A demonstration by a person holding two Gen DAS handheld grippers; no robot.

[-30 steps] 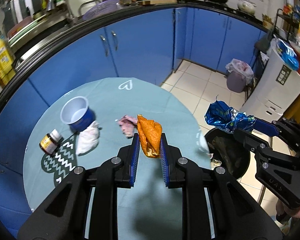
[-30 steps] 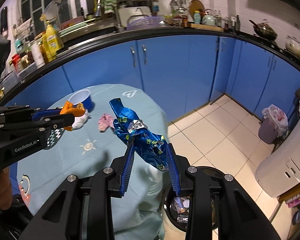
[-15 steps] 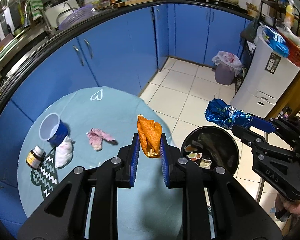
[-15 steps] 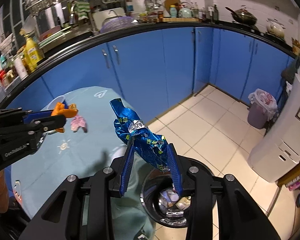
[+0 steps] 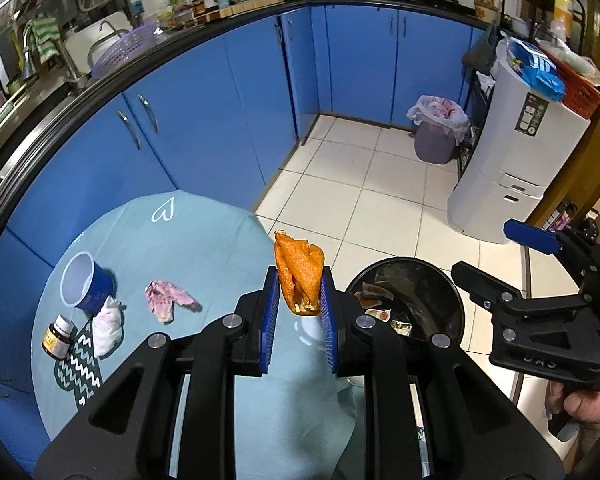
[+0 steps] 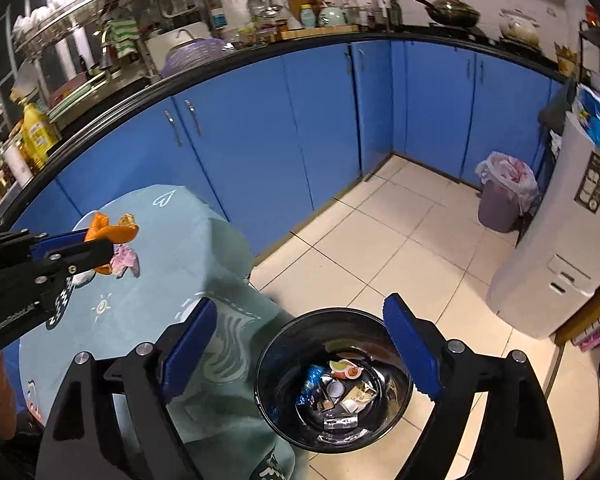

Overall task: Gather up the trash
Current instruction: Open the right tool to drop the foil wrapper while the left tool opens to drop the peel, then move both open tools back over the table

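Observation:
My left gripper [image 5: 300, 280] is shut on a crumpled orange wrapper [image 5: 300, 272], held above the right edge of the round teal-clothed table [image 5: 204, 248]. My right gripper [image 6: 300, 306] hangs over the black trash bin [image 6: 268, 344] on the floor. Its jaws are opening and nothing is between them. A blue wrapper [image 6: 310, 378] lies among the trash inside the bin. In the left wrist view the right gripper [image 5: 496, 256] stands wide just right of the bin [image 5: 452, 300]. A pink wrapper [image 5: 164, 304] and a white crumpled tissue [image 5: 108, 328] lie on the table.
A blue cup [image 5: 86, 288] and a small bottle [image 5: 58, 336] stand at the table's left. Blue cabinets [image 5: 220, 120] run behind. A lined purple bin [image 5: 436, 136] and a white appliance [image 5: 512, 168] stand on the tiled floor at the right.
The right jaws have spread wide and the blue wrapper has left them; it now lies in the bin. Both grippers have moved right towards the bin.

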